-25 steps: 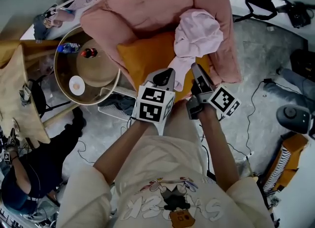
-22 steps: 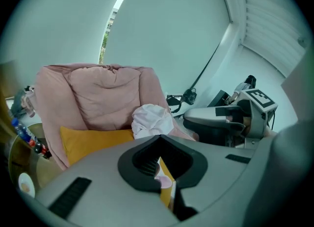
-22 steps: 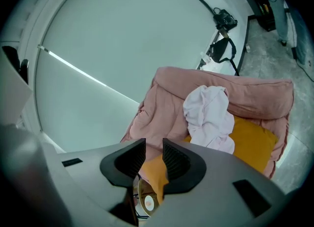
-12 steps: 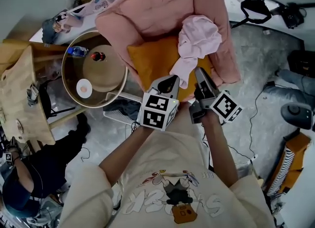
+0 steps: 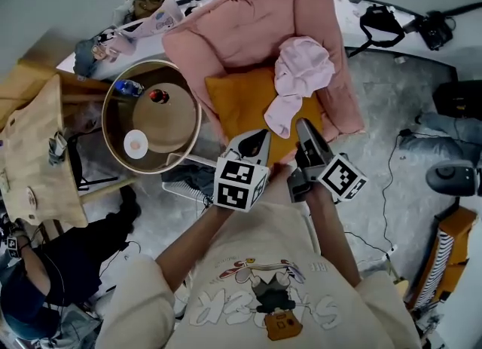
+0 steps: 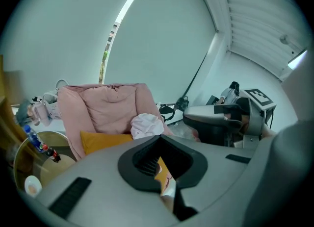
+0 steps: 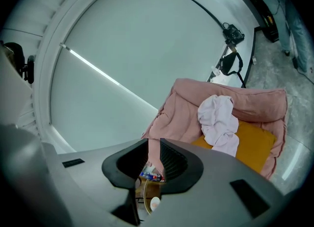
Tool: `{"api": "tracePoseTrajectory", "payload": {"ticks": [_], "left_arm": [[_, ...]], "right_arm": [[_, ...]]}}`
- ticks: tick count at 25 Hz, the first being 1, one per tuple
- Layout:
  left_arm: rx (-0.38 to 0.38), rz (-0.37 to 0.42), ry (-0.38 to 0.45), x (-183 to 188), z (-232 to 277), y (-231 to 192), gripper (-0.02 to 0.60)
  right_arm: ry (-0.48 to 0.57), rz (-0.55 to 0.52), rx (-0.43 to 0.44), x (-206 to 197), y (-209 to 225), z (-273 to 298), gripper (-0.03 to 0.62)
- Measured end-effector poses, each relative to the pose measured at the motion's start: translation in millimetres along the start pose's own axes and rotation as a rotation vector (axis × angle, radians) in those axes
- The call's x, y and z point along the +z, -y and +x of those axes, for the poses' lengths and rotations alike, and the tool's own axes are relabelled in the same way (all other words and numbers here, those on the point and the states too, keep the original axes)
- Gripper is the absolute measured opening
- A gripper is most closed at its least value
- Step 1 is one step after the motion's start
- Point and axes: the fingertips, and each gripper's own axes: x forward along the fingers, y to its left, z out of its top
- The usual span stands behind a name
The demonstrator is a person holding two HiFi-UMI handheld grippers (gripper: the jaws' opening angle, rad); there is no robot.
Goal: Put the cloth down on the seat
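A pale pink cloth (image 5: 301, 76) lies crumpled on the pink armchair (image 5: 248, 31), draped from the right armrest down onto the orange seat cushion (image 5: 241, 102). Nothing holds it. It also shows in the left gripper view as the cloth (image 6: 147, 124) and in the right gripper view as the cloth (image 7: 220, 120). My left gripper (image 5: 252, 140) hovers just in front of the seat's front edge, its jaws a narrow gap apart and empty. My right gripper (image 5: 305, 130) hangs beside it, short of the cloth's lower end. Its jaws are closing, with nothing between them.
A round wooden side table (image 5: 151, 117) with a bottle and small items stands left of the chair, a wire basket (image 5: 184, 178) below it. A person in dark clothes (image 5: 45, 280) crouches at lower left. Camera bags (image 5: 376, 23) and cables lie on the floor at right.
Both grippers have drawn back from the chair toward the body. The cloth stays where it lay on the seat and armrest.
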Motion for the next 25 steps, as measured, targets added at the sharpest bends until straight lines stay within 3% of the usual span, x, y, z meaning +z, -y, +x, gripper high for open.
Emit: {"api": "tracePoseTrajectory", "payload": {"ticks": [6, 17, 25], "left_arm": [[-0.004, 0.014, 0.052, 9, -27, 11, 0.003], [-0.029, 0.050, 0.157, 42, -82, 30, 0.003], [-0.043, 0.109, 0.253, 61, -125, 47, 0.003]], "right_arm": [[0.059, -0.130, 0.006, 5, -29, -26, 0.077], [0.185, -0.200, 0.053, 13, -85, -77, 0.061], [0.197, -0.244, 0.085, 3, -111, -89, 0.060]]}}
